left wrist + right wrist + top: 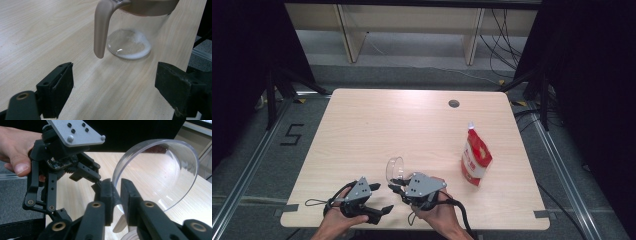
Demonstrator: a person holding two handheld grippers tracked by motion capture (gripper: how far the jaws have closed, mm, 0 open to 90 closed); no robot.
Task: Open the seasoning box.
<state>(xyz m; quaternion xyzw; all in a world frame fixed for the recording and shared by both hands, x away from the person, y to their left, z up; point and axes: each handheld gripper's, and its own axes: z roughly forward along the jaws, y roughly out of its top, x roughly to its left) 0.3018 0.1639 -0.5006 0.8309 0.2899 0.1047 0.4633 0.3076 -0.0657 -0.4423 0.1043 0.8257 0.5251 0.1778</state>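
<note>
We are looking at a light wooden surface [377, 125] first, biggest thing here. A red and white pouch [475, 160] is standing upright toward the right edge, well apart from both hands. A small dark round hole [454, 103] is sitting near the far edge.

Next, the right hand-held gripper [398, 186] is sitting close to the near edge, about mid-width, held in the person's right hand [439, 215]. In the right gripper view its jaws are standing narrow, pads straddling the thin clear rim of the lid [160, 172], a round transparent disc tilted up on edge. Whether the pads are truly pressing or just flanking the rim, we are reading it as a pinch; a slim gap is showing on one side.

The left hand-held gripper [382, 200] is sitting just left of the right one, also at the near edge, in the left hand [337, 222]. In the left gripper view its jaws are standing wide, nothing between them, bare wood below.

The clear jug [130, 45] is standing on the surface just ahead of the left jaws, near the near edge; its beige handle [101, 30] is hanging toward the camera, and white powder residue is clinging to the base.
</note>
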